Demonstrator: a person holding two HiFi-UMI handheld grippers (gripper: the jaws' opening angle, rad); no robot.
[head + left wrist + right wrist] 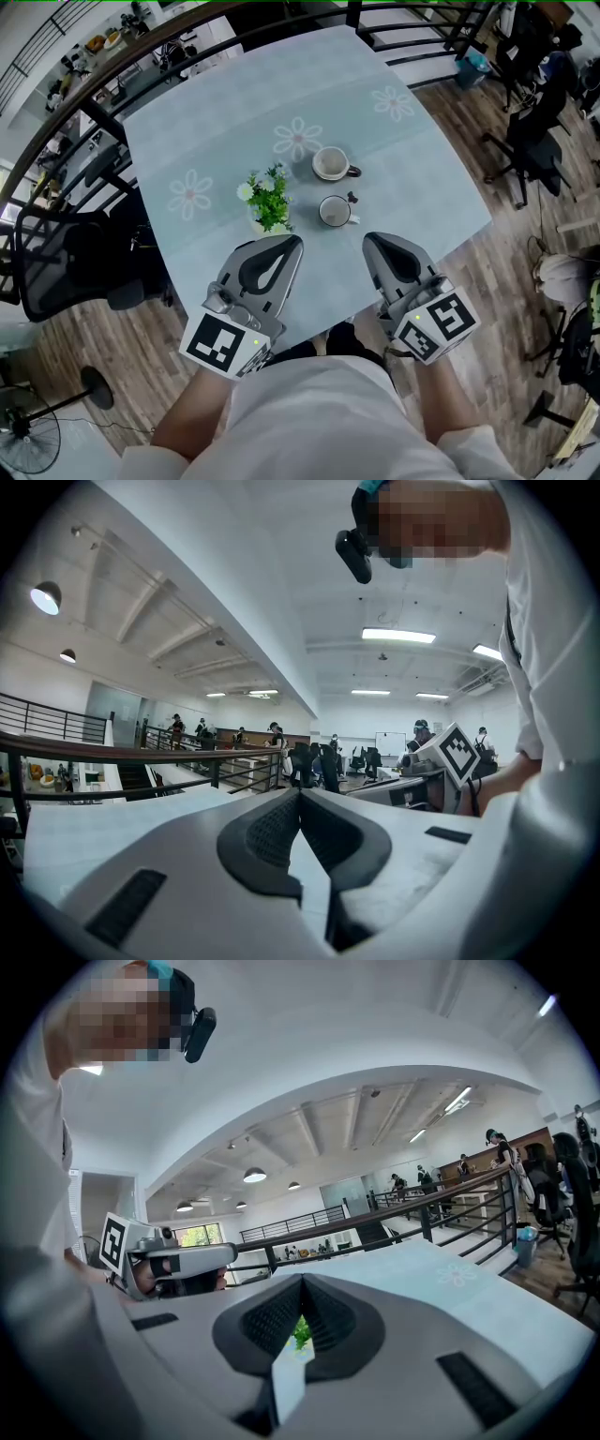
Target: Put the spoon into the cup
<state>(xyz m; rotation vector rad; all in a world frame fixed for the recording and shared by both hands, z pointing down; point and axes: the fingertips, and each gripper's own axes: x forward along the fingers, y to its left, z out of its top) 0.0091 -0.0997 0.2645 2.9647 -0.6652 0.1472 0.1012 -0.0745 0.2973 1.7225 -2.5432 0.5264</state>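
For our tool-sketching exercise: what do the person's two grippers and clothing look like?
The left gripper and right gripper have pale grey tapered shells with dark textured pads. Each carries a cube of black-and-white square markers. The person wears a white top.

Pale blue table (234, 103), daisy prints toward its 12, 2 and 9 o'clock. Small potted plant (269, 202) upright, just off table centre toward 8. Off the table: black mesh chair (56, 262) at 9, railing (103, 89) at 10 to 12, office chairs (530, 141) at 3, floor fan (28, 441) far out at 8.
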